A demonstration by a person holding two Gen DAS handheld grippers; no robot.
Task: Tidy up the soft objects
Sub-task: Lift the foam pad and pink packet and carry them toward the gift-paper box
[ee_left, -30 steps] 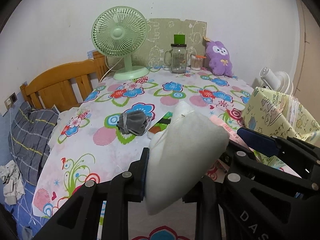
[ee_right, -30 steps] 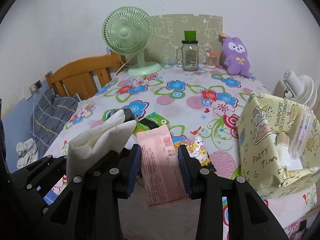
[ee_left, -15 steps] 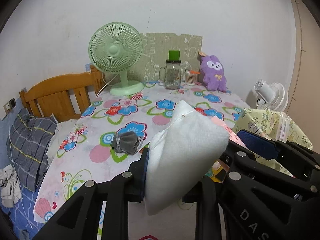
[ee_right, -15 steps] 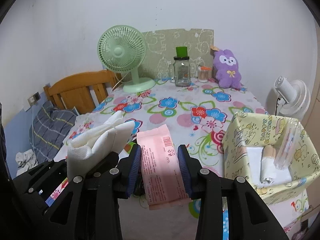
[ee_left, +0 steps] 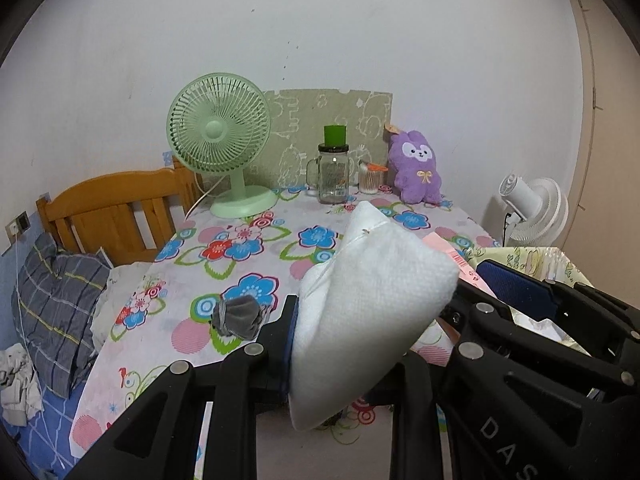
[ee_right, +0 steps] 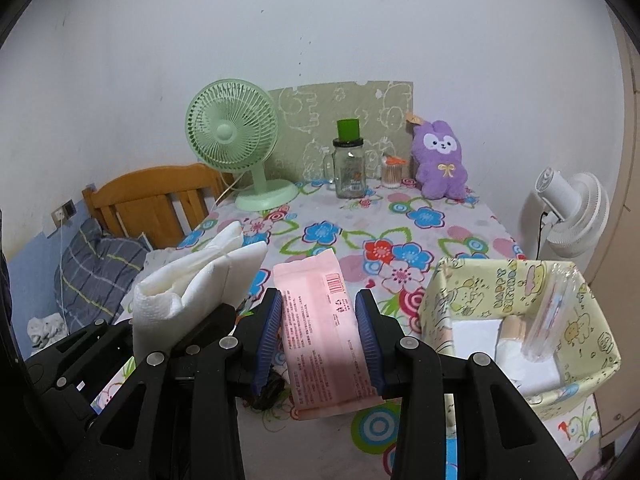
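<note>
Left gripper (ee_left: 340, 344) clamping folded white towel (ee_left: 372, 304); right gripper (ee_right: 318, 340) pinching pink tissue pack (ee_right: 324, 328). Keeping both level, carrying over yellow box (ee_right: 516, 280) rim before releasing.

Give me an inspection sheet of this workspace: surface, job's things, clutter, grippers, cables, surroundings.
Surface: table under a flowered cloth.
Job's things: white cloth and pink packet held above the table; grey cloth lying on it; yellow box at its right edge, with items inside.
Clutter: green fan, glass jar, small cup, purple plush along the back.
Grippers: left gripper shut on the white cloth; right gripper shut on the pink packet.
Cables: fan cord trailing off the table.
Surroundings: wooden headboard, grey pillow, white fan.
</note>
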